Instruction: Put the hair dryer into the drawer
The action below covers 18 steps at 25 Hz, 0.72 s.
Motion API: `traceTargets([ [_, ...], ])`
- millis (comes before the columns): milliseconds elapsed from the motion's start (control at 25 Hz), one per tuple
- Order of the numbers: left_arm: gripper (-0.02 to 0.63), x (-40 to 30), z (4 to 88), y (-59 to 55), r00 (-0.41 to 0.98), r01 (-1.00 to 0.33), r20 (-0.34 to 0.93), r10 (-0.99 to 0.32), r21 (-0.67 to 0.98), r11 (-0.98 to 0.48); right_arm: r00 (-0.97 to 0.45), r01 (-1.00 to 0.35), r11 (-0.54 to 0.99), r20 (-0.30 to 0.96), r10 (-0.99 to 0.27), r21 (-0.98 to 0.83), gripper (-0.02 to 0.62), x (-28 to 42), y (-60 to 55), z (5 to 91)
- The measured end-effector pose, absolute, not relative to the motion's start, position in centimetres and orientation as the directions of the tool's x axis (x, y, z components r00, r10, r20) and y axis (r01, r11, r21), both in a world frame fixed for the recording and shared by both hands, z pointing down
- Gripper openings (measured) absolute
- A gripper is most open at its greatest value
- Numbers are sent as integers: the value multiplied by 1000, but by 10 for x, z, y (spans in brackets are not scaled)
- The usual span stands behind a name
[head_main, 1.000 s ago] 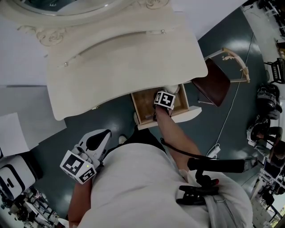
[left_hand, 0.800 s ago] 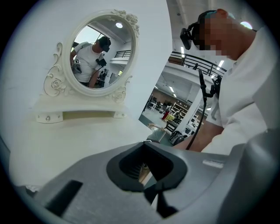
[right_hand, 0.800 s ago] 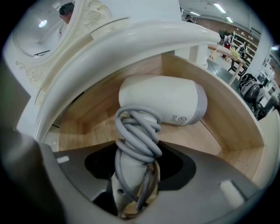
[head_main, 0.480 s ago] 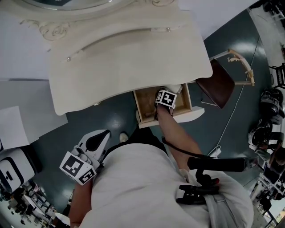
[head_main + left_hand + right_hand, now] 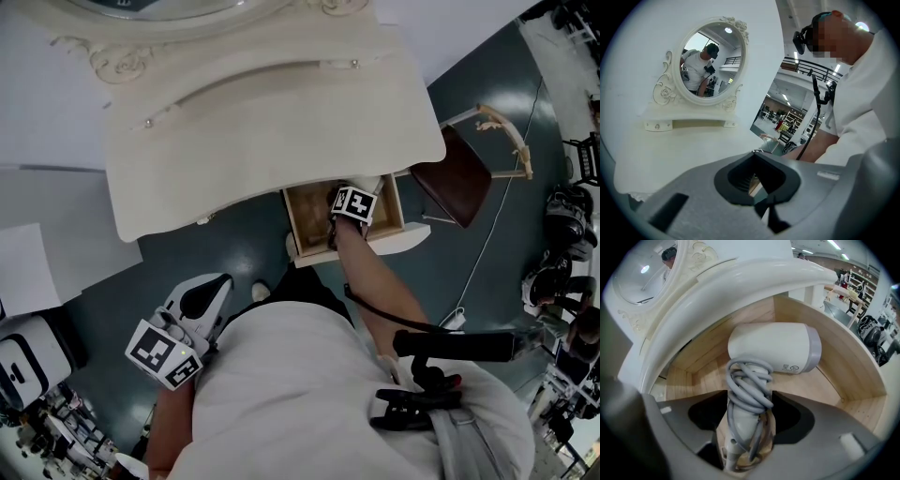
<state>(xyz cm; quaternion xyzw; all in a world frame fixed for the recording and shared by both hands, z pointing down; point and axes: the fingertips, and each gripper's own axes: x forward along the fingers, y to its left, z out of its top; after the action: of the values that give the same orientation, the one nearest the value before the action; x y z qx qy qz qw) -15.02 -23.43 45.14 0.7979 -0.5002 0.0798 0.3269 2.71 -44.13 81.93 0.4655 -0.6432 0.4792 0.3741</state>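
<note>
The white hair dryer (image 5: 773,350) lies in the open wooden drawer (image 5: 853,362) with its grey cord wound round the handle. My right gripper (image 5: 750,411) points down into the drawer (image 5: 305,220). Its jaws have just been opening and now stand open, with the handle between them and gaps on both sides. In the head view the right gripper (image 5: 349,194) sits over the drawer, and a bit of the dryer (image 5: 364,185) shows beyond it. My left gripper (image 5: 200,298) hangs low at the left, away from the drawer. The left gripper (image 5: 761,190) is shut and holds nothing.
The cream dressing table (image 5: 234,122) with its oval mirror (image 5: 710,61) overhangs the drawer. A chair with a brown seat (image 5: 457,173) stands to the right. A white cable (image 5: 487,234) runs over the dark floor. Equipment (image 5: 33,361) stands at the lower left.
The right gripper stays in the drawer over the dryer; the head view has shifted slightly. The left gripper has not visibly moved.
</note>
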Motion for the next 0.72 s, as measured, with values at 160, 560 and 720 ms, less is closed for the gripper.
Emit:
traceTargets([
  [160,-2,-157,447,-225,491,-848,439,-752,437,-299,-283,-959,107,923,-262,-264,305,28,-441,811],
  [560,-2,-173,433,-187,507,-840,387,-770,421,-341,-288,-957,129,892,-348,-259,301,28,-434,774],
  [720,-2,-177,431,-165,516,-835,370,-773,418,-357,-293,-956,135,876,-384,-261,293,26,-423,755],
])
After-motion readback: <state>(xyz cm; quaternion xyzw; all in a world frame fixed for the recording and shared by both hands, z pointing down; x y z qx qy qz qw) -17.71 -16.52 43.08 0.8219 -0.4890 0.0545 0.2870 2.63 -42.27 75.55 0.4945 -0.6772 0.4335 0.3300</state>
